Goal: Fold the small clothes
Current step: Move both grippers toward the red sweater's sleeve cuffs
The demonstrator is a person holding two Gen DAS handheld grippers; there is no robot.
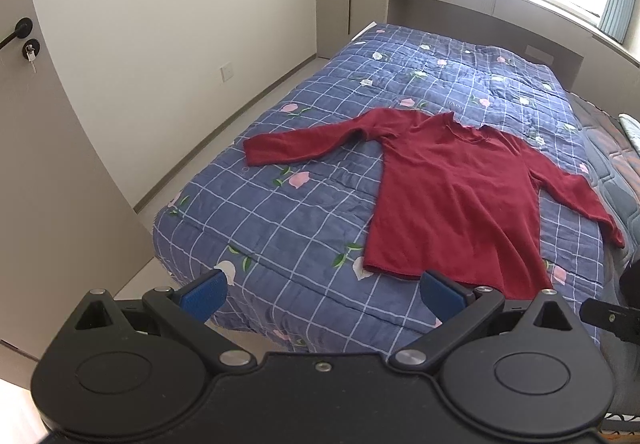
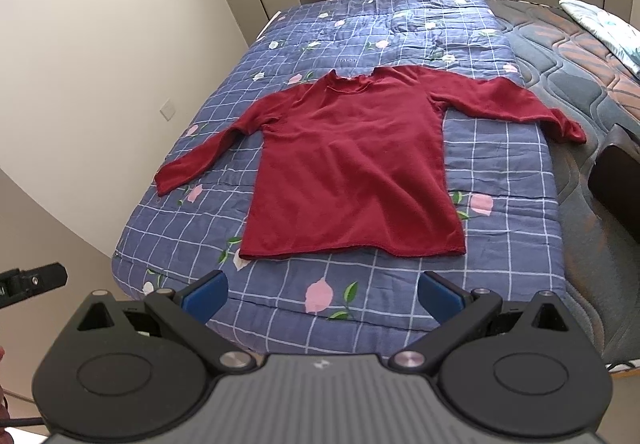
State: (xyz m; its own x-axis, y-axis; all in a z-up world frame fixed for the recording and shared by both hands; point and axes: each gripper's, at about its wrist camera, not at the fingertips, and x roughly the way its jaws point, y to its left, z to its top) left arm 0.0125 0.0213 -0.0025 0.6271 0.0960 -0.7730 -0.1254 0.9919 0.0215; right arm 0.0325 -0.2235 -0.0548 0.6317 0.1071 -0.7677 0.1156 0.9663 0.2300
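While spread flat on the quilt (image 2: 500, 180), red top (image 2: 352, 164), both tools (image 1: 322, 290) (image 2: 322, 290) agape, empty.

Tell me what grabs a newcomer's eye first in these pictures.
A dark red long-sleeved shirt lies flat, sleeves spread, on a blue checked quilt with pink flowers. Both tools, left and right, hover open above the near end of the bed, holding nothing.

Bed (image 2: 580, 204), blue checked floral quilt (image 2: 500, 172) spread over it, red long-sleeved top (image 2: 352, 172) flat on quilt
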